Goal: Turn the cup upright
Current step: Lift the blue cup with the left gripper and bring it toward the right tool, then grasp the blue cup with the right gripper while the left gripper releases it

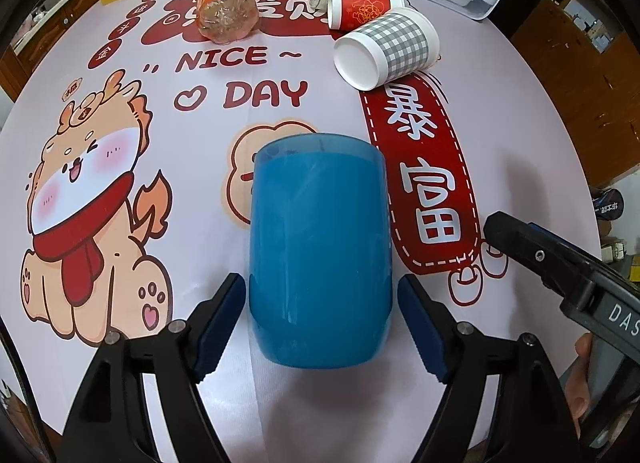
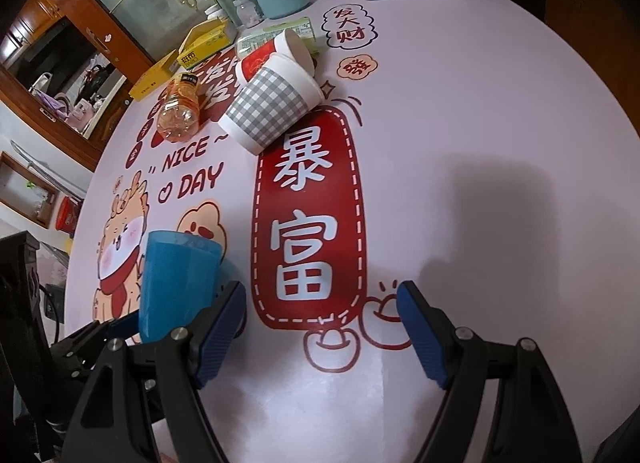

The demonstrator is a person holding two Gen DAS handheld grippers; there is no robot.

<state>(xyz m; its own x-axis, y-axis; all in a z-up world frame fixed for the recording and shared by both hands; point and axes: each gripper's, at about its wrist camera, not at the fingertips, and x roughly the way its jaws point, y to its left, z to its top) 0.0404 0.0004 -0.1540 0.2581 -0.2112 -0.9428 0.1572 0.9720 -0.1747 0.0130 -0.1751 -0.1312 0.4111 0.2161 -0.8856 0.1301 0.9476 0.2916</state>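
Our left gripper (image 1: 322, 327) straddles the blue cup (image 1: 320, 251), fingers spread with gaps either side, nothing clamped. The cup appears to stand mouth-up on the tablecloth (image 1: 200, 135), so we judge the flip done; next we back away. Our right gripper (image 2: 322, 331) hangs released, empty. Beyond lies a checked cup (image 1: 394, 47).

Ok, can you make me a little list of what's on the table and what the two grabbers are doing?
blue plastic cup: between the left gripper's fingers, looks upright in the right wrist view; contact with the pads unclear
left gripper: open around the cup
right gripper: open, holding nothing, over the tablecloth
grey checked paper cup: lying on its side
red paper cup: lying on its side behind it
orange plastic bottle: lying down
cartoon tablecloth: covers the table
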